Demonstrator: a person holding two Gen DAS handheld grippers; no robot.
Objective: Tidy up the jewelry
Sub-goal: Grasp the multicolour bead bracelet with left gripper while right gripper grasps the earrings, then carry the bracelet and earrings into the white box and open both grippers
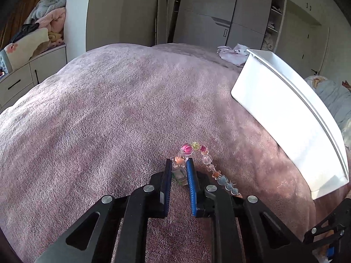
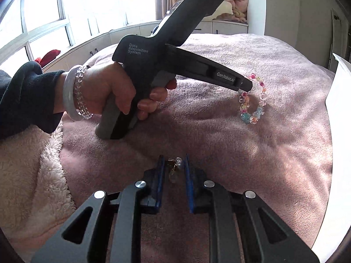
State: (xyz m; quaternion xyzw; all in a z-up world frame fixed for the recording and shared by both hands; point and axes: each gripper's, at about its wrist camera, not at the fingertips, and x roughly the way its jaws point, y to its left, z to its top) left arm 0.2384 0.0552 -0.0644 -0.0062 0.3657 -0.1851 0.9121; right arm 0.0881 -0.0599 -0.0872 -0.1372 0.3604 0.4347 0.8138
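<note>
Left claw (image 1: 179,164) around beaded bracelet (image 1: 205,163)

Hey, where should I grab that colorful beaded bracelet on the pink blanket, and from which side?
Take the beaded bracelet across one strand of its loop, from above, one finger inside the ring and one outside. It lies flat on the soft blanket, so a side approach finds no edge. The left hand-held gripper already pinches it so.

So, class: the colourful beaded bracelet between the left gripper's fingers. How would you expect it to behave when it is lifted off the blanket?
The beaded bracelet is separate beads on a strand, so it will probably hang floppy, not hold its ring shape. The left gripper pinches only one bead, so the rest may swing. The glossy, rounded beads could slip from the pads.
</note>
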